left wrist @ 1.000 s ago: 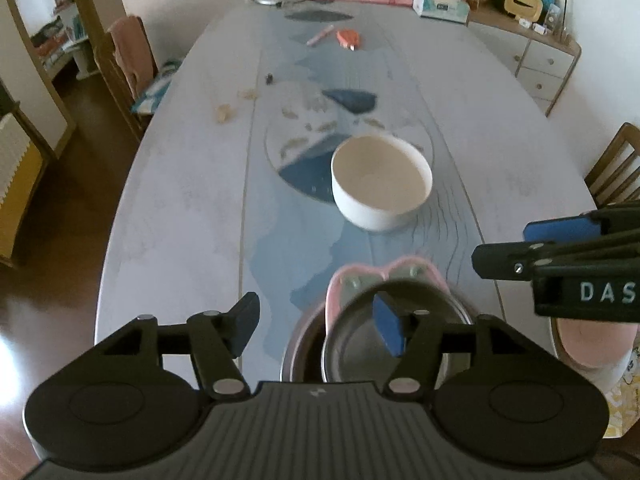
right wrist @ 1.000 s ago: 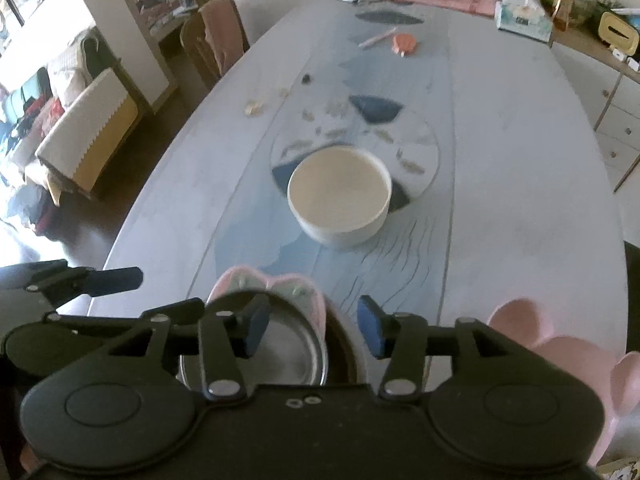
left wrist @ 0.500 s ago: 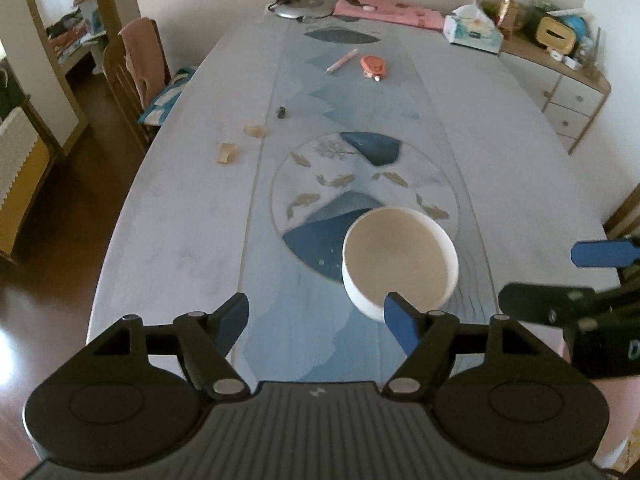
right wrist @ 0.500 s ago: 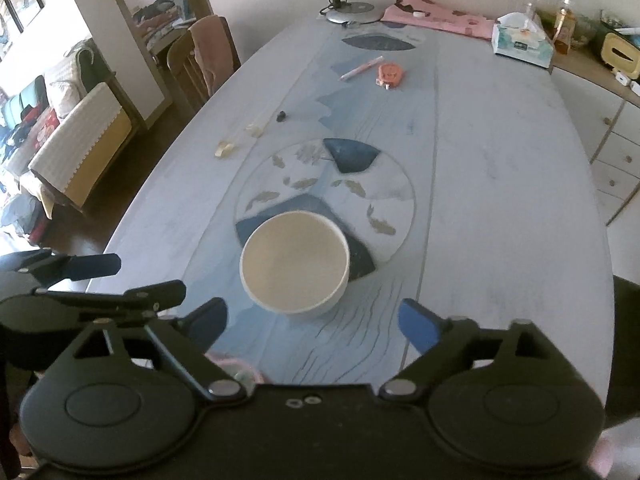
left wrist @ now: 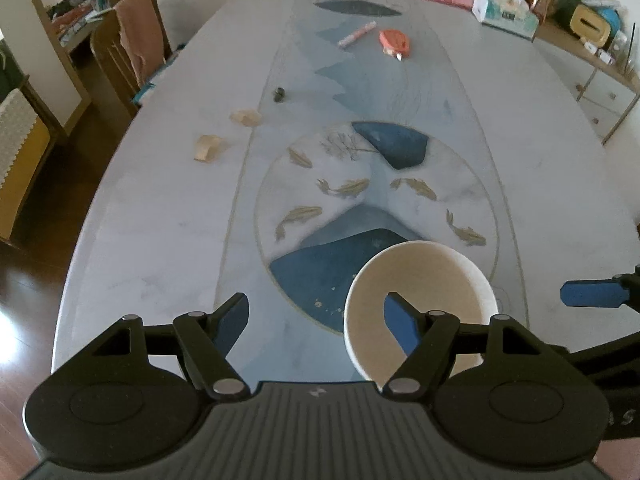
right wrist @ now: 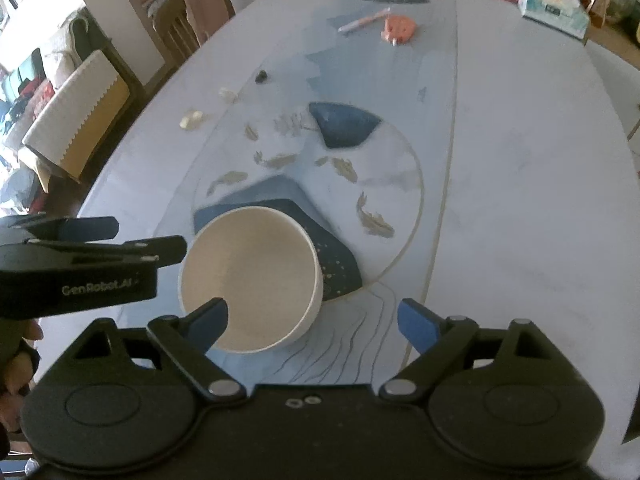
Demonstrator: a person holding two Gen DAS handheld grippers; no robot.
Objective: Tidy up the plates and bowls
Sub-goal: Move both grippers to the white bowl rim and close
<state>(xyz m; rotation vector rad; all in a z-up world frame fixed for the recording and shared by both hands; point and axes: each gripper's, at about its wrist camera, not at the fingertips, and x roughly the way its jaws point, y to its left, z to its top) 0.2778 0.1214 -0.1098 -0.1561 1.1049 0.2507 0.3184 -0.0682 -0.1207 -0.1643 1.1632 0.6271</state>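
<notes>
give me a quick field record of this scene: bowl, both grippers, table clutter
bowl: round white empty bowl, upright on the pale oval table
left gripper: open, holding nothing, bowl beside its right finger
right gripper: open, holding nothing, left fingertip over the bowl rim
clutter: orange tape measure, pink pen, tissue box at the far end

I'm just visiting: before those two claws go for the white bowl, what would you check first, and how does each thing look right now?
1. Left gripper open, nothing between its pads: ok.
2. Right gripper open and empty: ok.
3. White bowl upright, nothing visible inside: ok.
4. Table around the bowl free of clutter; orange item lies far off: ok.
5. Either gripper straddling the bowl's rim: not ok, bowl sits off to one side of each.
6. Bowl's weight or slipperiness: cannot tell.
</notes>
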